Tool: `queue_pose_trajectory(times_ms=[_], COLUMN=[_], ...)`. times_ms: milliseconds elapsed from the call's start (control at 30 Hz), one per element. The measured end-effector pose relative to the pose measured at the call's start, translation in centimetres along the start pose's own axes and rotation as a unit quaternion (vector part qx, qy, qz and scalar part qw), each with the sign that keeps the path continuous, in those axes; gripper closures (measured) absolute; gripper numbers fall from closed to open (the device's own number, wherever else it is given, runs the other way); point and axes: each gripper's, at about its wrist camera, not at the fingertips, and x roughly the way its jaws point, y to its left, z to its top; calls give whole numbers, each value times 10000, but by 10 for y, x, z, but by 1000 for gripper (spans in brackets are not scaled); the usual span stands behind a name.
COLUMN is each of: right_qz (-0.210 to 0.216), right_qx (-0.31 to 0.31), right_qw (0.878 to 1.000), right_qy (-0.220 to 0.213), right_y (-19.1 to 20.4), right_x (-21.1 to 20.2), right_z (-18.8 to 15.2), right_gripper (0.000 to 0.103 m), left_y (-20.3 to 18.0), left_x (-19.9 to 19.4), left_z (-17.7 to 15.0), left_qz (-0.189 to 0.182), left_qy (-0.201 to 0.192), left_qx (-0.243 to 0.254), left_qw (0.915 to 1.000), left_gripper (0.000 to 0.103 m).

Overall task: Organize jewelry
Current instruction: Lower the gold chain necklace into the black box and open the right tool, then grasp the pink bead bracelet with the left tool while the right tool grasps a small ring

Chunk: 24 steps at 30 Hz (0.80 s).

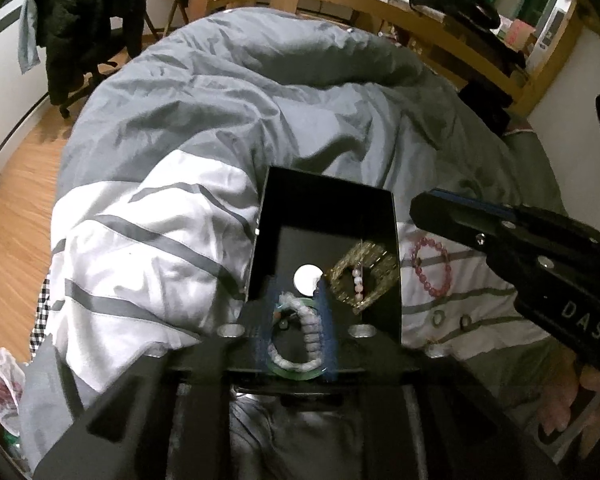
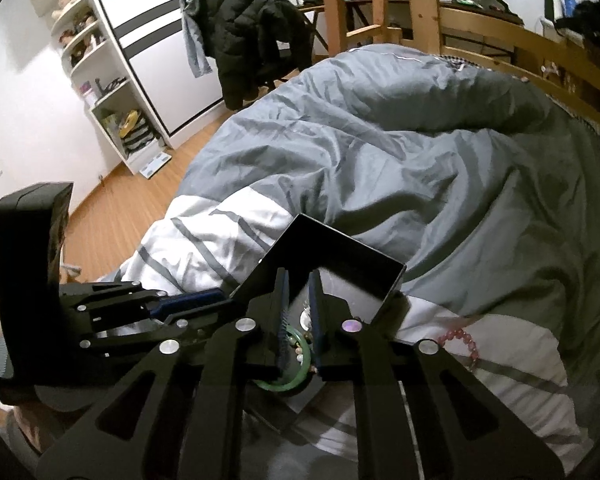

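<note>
A black open box lies on the striped duvet; it also shows in the right wrist view. Inside it lie a gold bracelet with pale pink beads and a white round spot. My left gripper holds a pale bead bracelet and a green jade bangle over the box's near edge. My right gripper hangs over the box with its jaws a narrow gap apart, above the green bangle. A pink bead bracelet lies on the duvet right of the box, seen too in the right wrist view.
The grey and white duvet covers the bed. Two small rings lie on it near the pink bracelet. A chair with a black jacket stands on the wood floor. A wooden bed frame runs behind.
</note>
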Motion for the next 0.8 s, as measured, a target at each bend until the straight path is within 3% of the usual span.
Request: queue_pose_trajectory(times_ms=[33, 67, 100, 200, 267, 333, 367, 600, 800], right_qz=[11, 90, 84, 38, -115, -334, -371, -721, -955], right_qx=[46, 109, 175, 268, 268, 228, 255, 383, 235], right_qw=[10000, 9999, 9996, 9990, 9982, 9971, 9967, 9942, 9935], right_qy=[-41, -96, -204, -366, -521, -648, -678, -696, -565], right_y=[-1, -3, -5, -12, -20, -30, -36, -76, -89], right_x=[-2, -6, -11, -25, -44, -62, -69, -109, -111], right_z=[1, 1, 2, 3, -1, -8, -11, -52, -99], right_gripper=[60, 41, 37, 36, 27, 21, 20, 20, 21], left_y=[0, 0, -1, -3, -7, -15, -19, -68, -122], left_x=[-3, -5, -8, -14, -17, -20, -21, -13, 18], left_z=[1, 1, 2, 3, 4, 3, 2, -8, -6], left_qz=[27, 62, 72, 42, -46, -251, -368, -917, -867], left_qy=[-101, -159, -213, -356, -441, -534, -588, -657, -571], left_qx=[-4, 10, 20, 47, 93, 147, 183, 737, 1237], left_qw=[9999, 9999, 9997, 9993, 9990, 9982, 9974, 9909, 9869], left_gripper=[53, 51, 50, 35, 31, 17, 15, 15, 16])
